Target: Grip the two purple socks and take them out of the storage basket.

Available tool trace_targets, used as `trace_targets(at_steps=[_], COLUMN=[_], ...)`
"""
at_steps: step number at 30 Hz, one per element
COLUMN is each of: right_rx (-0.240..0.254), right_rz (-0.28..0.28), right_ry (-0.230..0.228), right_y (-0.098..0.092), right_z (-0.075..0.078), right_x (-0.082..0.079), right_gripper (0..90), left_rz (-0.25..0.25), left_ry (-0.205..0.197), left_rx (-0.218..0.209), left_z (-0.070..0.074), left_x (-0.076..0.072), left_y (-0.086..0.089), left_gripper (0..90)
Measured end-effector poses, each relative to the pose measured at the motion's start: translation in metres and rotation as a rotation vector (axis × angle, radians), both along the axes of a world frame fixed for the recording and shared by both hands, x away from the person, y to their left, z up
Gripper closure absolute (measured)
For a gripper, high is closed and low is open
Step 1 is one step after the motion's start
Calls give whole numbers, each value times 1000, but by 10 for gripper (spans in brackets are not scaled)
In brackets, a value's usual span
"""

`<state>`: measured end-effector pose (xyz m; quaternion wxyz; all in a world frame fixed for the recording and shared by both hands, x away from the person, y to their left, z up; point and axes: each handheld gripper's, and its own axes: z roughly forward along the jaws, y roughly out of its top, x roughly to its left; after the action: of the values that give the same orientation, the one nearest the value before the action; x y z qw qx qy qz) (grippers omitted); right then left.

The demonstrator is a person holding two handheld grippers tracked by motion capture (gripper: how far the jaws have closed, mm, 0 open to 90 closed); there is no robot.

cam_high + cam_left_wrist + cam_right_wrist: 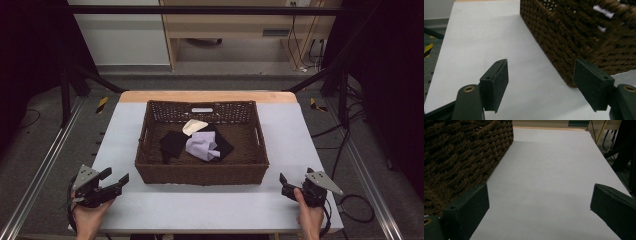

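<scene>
Both the left gripper (116, 181) and right gripper (286, 186) gape empty beside the basket (202, 175); its lilac cloth (202, 145) looks light, limp, best pinched at a raised fold

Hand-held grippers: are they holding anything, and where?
Nothing. The left hand-held gripper and right hand-held gripper are both open and empty, beside the basket.

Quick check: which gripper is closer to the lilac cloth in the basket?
Left, slightly. The left gripper sits off the basket's front-left corner; the right gripper off its front-right corner, farther from the lilac cloth.
</scene>
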<state>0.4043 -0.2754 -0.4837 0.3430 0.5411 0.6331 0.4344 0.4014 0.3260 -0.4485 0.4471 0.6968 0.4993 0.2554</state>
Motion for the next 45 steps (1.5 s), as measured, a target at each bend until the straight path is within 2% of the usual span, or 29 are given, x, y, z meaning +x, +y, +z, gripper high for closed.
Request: trace_targets(at_steps=[5, 6, 9, 13, 17, 20, 23, 24, 27, 28, 32, 37, 45], right_rx=[10, 19, 31, 27, 27, 24, 25, 25, 23, 17, 5, 14, 11], right_rz=[-7, -17, -22, -21, -16, -15, -12, -12, -12, -11, -6, -5, -3], right_ry=[6, 4, 4, 8, 12, 9, 6, 6, 8, 8, 9, 11, 14], right_y=[-1, -3, -4, -4, -3, -3, -3, -3, -3, -2, -1, -1, -1], right_z=[0, 0, -1, -1, -1, -1, -1, -1, -1, -1, -1, -1, -1], right_x=[1, 0, 0, 1, 1, 1, 1, 1, 1, 1, 1, 1, 1], right_gripper=[40, 40, 40, 41, 43, 42, 41, 41, 41, 41, 38, 39, 38], left_rz=[9, 2, 4, 8, 8, 0, -11, -21, -37, -43, -59, -66, -99], left_ry=[-18, -19, -15, -53, -74, -111, -124, -139, -144, -160, -165, -169, -185], left_rx=[-23, -40, -42, -40, -40, -45, -55, -59, -61, -55, -55, -65, -47], left_z=[5, 8, 11, 23, 30, 43, 50, 57, 63, 68, 76, 84, 98], left_x=[-2, -2, -1, 0, 0, 0, 3, 6, 10, 13, 20, 31, 45], left_y=[0, -1, -2, -3, -4, -8, -10, -15, -20, -26, -35, -47, -69], left_gripper=[299, 301, 307, 315, 322, 330, 333, 333, 332, 331, 328, 330, 340])
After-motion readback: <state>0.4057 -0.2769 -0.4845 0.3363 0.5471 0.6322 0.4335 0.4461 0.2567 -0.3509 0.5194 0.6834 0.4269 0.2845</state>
